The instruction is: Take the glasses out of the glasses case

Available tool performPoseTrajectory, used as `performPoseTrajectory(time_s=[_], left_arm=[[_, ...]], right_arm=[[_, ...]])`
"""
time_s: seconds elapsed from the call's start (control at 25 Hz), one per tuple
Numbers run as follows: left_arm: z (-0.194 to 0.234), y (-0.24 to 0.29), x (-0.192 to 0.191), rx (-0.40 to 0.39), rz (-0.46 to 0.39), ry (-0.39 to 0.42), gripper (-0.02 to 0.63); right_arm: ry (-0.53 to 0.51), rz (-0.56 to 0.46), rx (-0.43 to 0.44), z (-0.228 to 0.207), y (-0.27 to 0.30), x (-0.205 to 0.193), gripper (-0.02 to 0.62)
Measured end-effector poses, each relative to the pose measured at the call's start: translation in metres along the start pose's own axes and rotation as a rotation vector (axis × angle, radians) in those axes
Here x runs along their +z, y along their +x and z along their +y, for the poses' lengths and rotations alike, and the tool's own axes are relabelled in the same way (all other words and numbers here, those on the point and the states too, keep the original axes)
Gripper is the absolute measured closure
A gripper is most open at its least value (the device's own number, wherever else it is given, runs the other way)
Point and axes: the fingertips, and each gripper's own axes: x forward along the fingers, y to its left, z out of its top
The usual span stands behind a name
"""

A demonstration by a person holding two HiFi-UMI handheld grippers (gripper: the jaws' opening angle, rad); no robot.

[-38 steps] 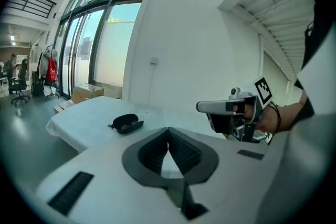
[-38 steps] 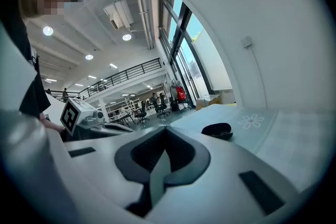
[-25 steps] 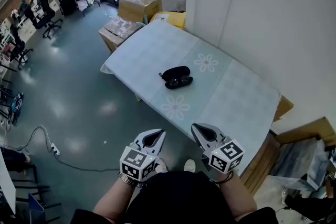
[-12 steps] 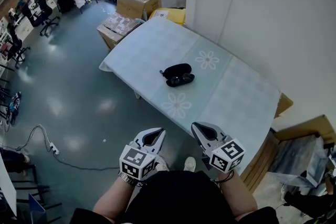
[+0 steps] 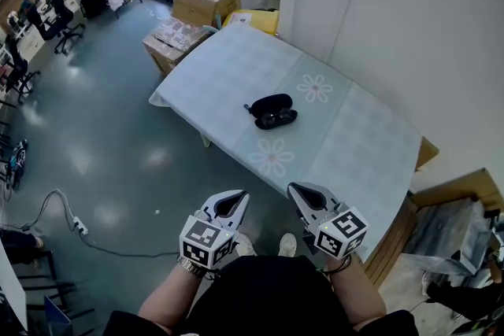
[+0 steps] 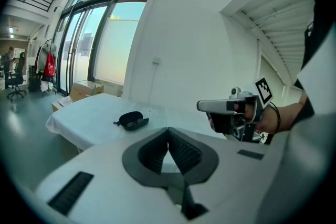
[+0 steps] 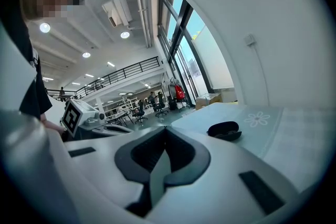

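Your fingers are squeezed shut on both sides, and nothing is held in them. On the left gripper [image 6: 168, 131] the two dark pads [image 6: 152, 152] meet at the tip. On the right gripper [image 7: 165, 129] they meet the same way.

You hold both grippers close to your body, side by side and a little apart. They hang over the grey floor [image 5: 102, 138], on your side of the tabletop's near edge. Each one points forward at the tabletop [image 5: 220, 75].

The glasses case [image 5: 272, 108] is black and lies open near the middle of the tabletop. It is well apart from both grippers. The dark glasses [image 5: 276, 120] lie inside the half that is nearer to you. The lid half lies on the far side.

A pale cloth with flower prints covers the tabletop. One flower [image 5: 315, 88] is just past the case on the right, and another flower [image 5: 271, 157] is on your side of it. The case sits between the two flowers.

Past the far end of the tabletop stand two cardboard boxes [image 5: 206, 2] and a yellow thing [image 5: 256, 20]. A white wall [image 5: 394, 51] runs along the right side. The tips of your shoes [image 5: 285, 248] show between the grippers.
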Motion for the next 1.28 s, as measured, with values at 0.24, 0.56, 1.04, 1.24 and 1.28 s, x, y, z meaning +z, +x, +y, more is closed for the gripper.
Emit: performPoseTrajectory(time_s=[0.24, 0.56, 1.04, 1.24, 1.28], left_arm=[[0.022, -0.013, -0.005, -0.009, 0.004, -0.006, 0.577], [0.054, -0.03, -0.011, -0.021, 0.01, -0.01, 0.577], [0.066, -0.018, -0.009, -0.038, 0.017, -0.016, 0.577], [0.068, -0.002, 0.001, -0.028, 0.016, -0.015, 0.577], [0.068, 0.002, 0.003, -0.024, 0.017, -0.015, 0.577]], right_arm=[[0.002, -0.003, -0.013, 0.011, 0.021, -0.002, 0.572], [0.008, -0.019, -0.039, 0.025, 0.05, -0.002, 0.572], [0.014, -0.017, -0.055, 0.015, 0.061, -0.001, 0.572], [0.017, -0.021, -0.051, -0.003, 0.064, 0.007, 0.572], [0.017, -0.022, -0.048, -0.008, 0.064, 0.009, 0.572]])
